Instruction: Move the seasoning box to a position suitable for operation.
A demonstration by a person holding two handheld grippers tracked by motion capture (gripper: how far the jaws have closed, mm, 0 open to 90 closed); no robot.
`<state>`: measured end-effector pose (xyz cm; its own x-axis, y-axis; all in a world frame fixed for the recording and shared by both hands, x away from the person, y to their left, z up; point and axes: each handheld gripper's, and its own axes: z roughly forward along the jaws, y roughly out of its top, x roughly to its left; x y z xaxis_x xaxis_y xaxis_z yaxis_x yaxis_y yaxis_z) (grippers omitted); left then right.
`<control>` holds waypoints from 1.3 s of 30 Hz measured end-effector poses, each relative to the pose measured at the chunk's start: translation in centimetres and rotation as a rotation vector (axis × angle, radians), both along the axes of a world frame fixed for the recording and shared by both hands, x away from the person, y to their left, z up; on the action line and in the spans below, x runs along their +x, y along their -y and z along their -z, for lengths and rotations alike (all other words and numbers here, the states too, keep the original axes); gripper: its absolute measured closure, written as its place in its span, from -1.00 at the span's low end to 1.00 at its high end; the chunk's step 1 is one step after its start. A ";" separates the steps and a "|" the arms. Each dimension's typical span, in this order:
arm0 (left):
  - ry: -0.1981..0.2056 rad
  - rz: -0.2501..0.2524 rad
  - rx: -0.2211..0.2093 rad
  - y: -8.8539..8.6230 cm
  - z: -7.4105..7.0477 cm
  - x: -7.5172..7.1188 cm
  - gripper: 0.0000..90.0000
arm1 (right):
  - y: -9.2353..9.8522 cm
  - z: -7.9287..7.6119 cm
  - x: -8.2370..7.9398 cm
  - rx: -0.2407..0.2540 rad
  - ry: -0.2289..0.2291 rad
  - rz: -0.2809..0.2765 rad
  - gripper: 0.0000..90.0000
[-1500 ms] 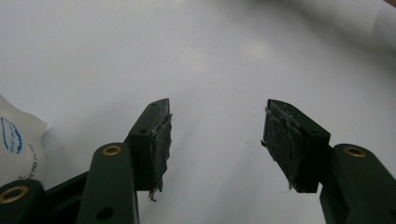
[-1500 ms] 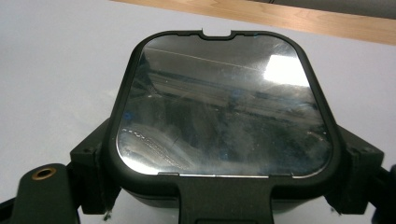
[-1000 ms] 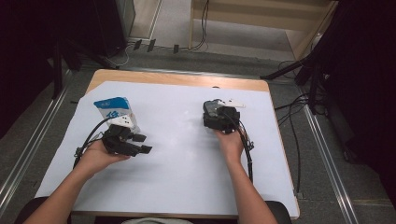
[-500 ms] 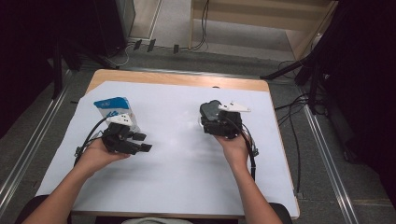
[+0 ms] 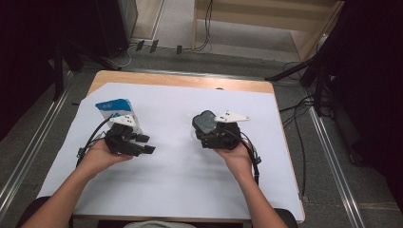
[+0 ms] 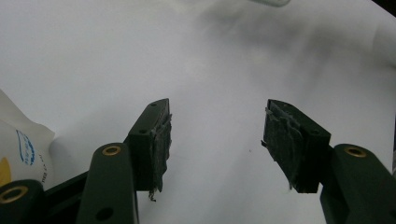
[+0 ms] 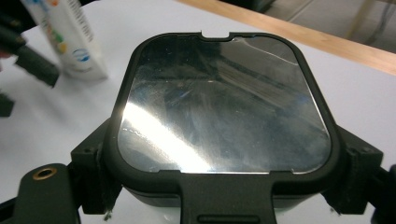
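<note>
My right gripper (image 5: 208,134) is shut on a black rounded-square box (image 5: 205,122) with a shiny, mirror-like face (image 7: 222,116), held right of the table's middle. In the right gripper view its jaws clamp the box's two lower sides, and my right gripper (image 7: 224,198) is partly hidden under it. My left gripper (image 5: 144,144) rests at the left of the table, open, with nothing between its worn pads (image 6: 159,140). In the left gripper view my left gripper (image 6: 217,140) points across bare white sheet. A white and blue pouch (image 5: 114,108) lies just behind it.
A white sheet (image 5: 180,190) covers the wooden table (image 5: 190,81). The pouch (image 7: 70,37) and the left gripper's dark jaws show at the top left of the right gripper view. The pouch's edge (image 6: 18,140) sits left of my left jaw. Cables trail from both grippers.
My right hand has moved left toward the table's middle and risen a little, with the black box still in the gripper. The left hand has stayed where it was.
</note>
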<state>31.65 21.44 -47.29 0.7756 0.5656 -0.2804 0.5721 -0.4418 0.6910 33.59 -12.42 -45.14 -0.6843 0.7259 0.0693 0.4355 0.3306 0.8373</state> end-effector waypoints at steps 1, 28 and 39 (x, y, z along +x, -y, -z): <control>0.000 -0.001 0.002 0.0 0.0 0.0 -0.05 | -0.4 0.3 0.0 0.003 -0.008 -0.044 -0.64; -0.014 -0.010 0.014 -0.4 0.5 -0.5 -0.07 | -4.9 3.3 2.6 -0.019 -0.078 -0.262 -0.64; -0.014 -0.002 0.017 -0.3 0.7 -0.4 -0.07 | -5.1 4.2 1.9 -0.032 -0.058 -0.255 -0.65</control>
<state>31.25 21.71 -47.96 0.7705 0.5720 -0.2815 0.5824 -0.4520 0.6756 35.53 -7.30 -49.31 -0.8409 0.5330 0.0934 0.3817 0.4618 0.8007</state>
